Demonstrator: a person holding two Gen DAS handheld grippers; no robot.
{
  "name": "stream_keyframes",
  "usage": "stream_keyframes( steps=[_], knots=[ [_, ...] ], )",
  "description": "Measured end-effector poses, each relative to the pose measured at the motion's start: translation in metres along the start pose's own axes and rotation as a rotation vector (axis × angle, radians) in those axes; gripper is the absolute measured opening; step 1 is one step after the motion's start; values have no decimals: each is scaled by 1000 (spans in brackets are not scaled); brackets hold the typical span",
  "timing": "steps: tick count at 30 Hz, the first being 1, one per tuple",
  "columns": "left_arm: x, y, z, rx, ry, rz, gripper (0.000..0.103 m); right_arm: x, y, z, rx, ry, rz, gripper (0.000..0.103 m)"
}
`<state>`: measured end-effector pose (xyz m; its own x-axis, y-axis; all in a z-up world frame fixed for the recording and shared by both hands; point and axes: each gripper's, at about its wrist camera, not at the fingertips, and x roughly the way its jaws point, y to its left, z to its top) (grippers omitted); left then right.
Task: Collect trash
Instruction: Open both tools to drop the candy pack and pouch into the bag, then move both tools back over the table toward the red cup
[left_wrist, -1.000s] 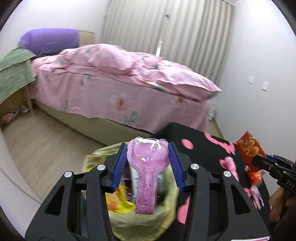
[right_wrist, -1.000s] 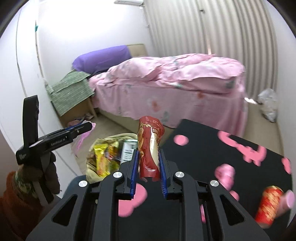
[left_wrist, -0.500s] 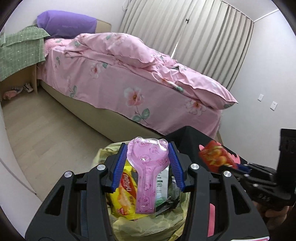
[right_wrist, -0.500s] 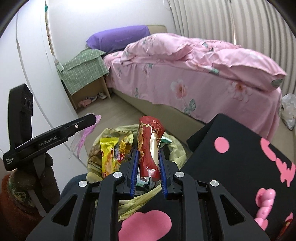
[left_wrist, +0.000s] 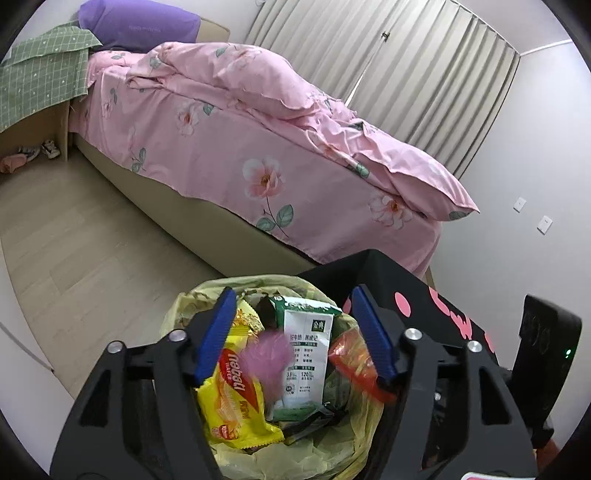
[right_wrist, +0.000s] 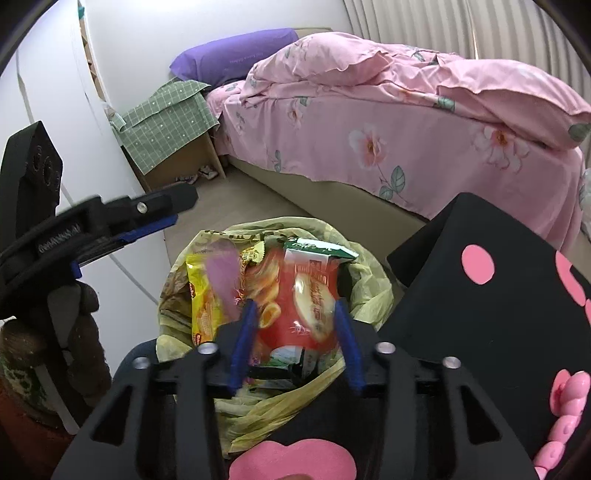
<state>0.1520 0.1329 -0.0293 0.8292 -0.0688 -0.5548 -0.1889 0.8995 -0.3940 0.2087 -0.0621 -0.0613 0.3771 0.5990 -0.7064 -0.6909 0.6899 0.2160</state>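
A trash bin lined with a yellow bag (left_wrist: 192, 299) (right_wrist: 369, 291) stands on the floor beside the black table. It holds a yellow wafer wrapper (left_wrist: 232, 402), a green-and-white pouch (left_wrist: 306, 354) and other wrappers. My left gripper (left_wrist: 291, 336) is open above the bin; the pink plastic package (left_wrist: 273, 356) (right_wrist: 221, 277) shows blurred, falling into it. My right gripper (right_wrist: 295, 343) is open above the bin; the red snack bag (right_wrist: 303, 314) (left_wrist: 354, 362) lies loose on the trash between its fingers.
A black table with pink shapes (right_wrist: 498, 295) is at the right. A bed with pink floral bedding (left_wrist: 277, 155) runs across the room behind the bin. A nightstand under a green cloth (right_wrist: 166, 122) stands at the bed's head.
Both grippers moved over the bin and opened. The pink package left the left gripper and drops into the bin. The red snack bag left the right gripper and lies in the bin.
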Motion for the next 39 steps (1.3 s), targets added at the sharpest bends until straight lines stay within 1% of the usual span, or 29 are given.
stream_keyframes(
  steps=[4, 8, 11, 14, 15, 16, 18, 19, 21, 23, 24, 28, 29, 31, 32, 34, 37, 39],
  knots=[
    [-9, -4, 1, 14, -11, 39, 66, -5, -1, -4, 0, 8, -18, 42],
    [-21, -16, -2, 45, -12, 50, 66, -31, -9, -12, 19, -19, -40, 43],
    [-30, -31, -7, 71, -12, 35, 66, -61, -21, -22, 43, -52, -79, 44],
    [-36, -55, -15, 102, -5, 1, 66, -102, -36, -41, 64, -107, -150, 45],
    [-36, -61, -16, 112, -2, -8, 66, -118, -43, -49, 74, -126, -183, 46],
    [-36, -71, -20, 127, 4, -19, 66, -130, -48, -56, 81, -137, -209, 49],
    [-35, -93, -30, 160, 21, -49, 66, -161, -63, -77, 97, -158, -266, 50],
    [-34, -101, -34, 171, 30, -62, 66, -170, -68, -85, 102, -163, -282, 50],
    [-30, -123, -46, 205, 58, -95, 66, -199, -81, -109, 119, -179, -338, 50],
    [-25, -149, -63, 255, 90, -134, 66, -225, -92, -135, 142, -197, -409, 57],
    [-22, -162, -73, 284, 110, -156, 66, -237, -99, -149, 155, -204, -441, 57],
    [-11, -204, -108, 354, 191, -223, 66, -269, -134, -198, 238, -160, -519, 58],
    [-8, -217, -117, 380, 221, -249, 66, -275, -142, -207, 267, -153, -521, 58],
    [-6, -238, -132, 434, 243, -265, 66, -277, -154, -218, 315, -134, -513, 58],
    [-6, -244, -137, 453, 241, -263, 66, -277, -162, -224, 343, -127, -525, 58],
    [-8, -256, -145, 487, 233, -246, 66, -277, -169, -229, 374, -165, -539, 58],
    [-9, -265, -153, 503, 234, -219, 66, -267, -185, -222, 443, -227, -506, 58],
    [-12, -269, -157, 522, 240, -216, 66, -251, -196, -210, 472, -228, -490, 58]
  ],
)
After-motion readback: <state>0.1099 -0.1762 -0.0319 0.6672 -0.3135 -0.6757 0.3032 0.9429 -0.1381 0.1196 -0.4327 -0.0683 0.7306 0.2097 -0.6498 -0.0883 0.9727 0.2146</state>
